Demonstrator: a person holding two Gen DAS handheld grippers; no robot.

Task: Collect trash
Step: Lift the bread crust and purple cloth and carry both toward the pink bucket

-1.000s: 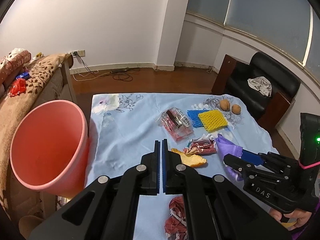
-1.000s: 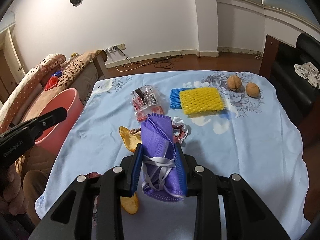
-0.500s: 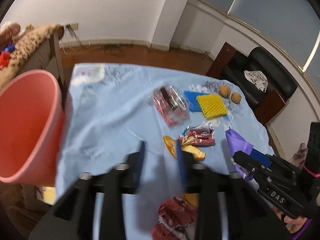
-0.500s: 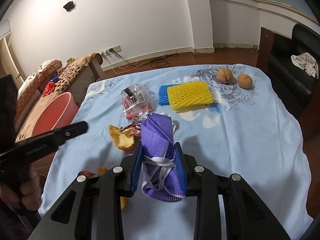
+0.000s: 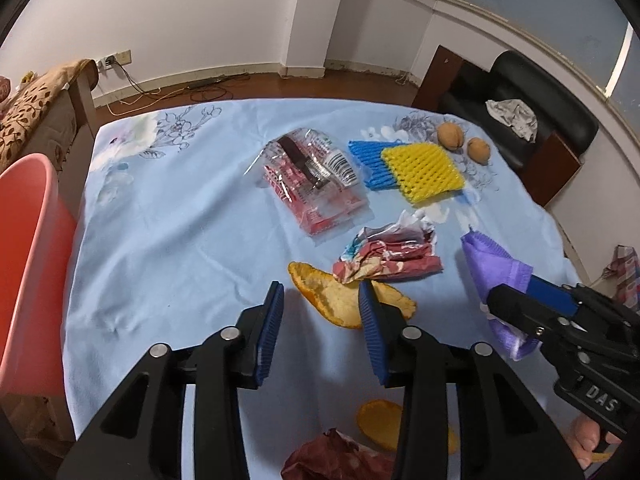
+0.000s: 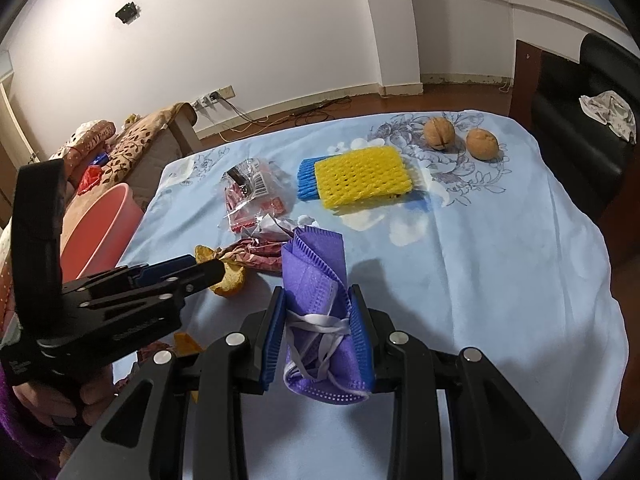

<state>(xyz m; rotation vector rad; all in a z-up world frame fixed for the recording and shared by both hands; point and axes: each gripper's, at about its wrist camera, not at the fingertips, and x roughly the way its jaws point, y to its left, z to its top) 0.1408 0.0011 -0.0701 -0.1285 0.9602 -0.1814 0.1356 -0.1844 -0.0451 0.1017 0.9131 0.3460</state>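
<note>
My left gripper (image 5: 321,294) is open and empty, just above an orange peel (image 5: 340,300) on the blue tablecloth (image 5: 180,220). A crumpled red wrapper (image 5: 388,256) lies just beyond the peel. My right gripper (image 6: 318,294) is shut on a purple face mask (image 6: 316,280) and holds it above the cloth; the mask (image 5: 496,268) also shows at the right of the left wrist view. A pink bin (image 5: 24,260) stands at the table's left edge.
A clear snack packet (image 5: 316,184), yellow foam net (image 5: 422,172) over a blue one (image 5: 368,160), and two walnuts (image 5: 450,136) lie farther back. Another peel (image 5: 380,420) and red wrapper (image 5: 340,456) lie near me. A black armchair (image 5: 532,120) stands at the right.
My left gripper has opened and swung right from the bin side to over the orange peel. My right gripper still holds the mask and has drifted slightly.
</note>
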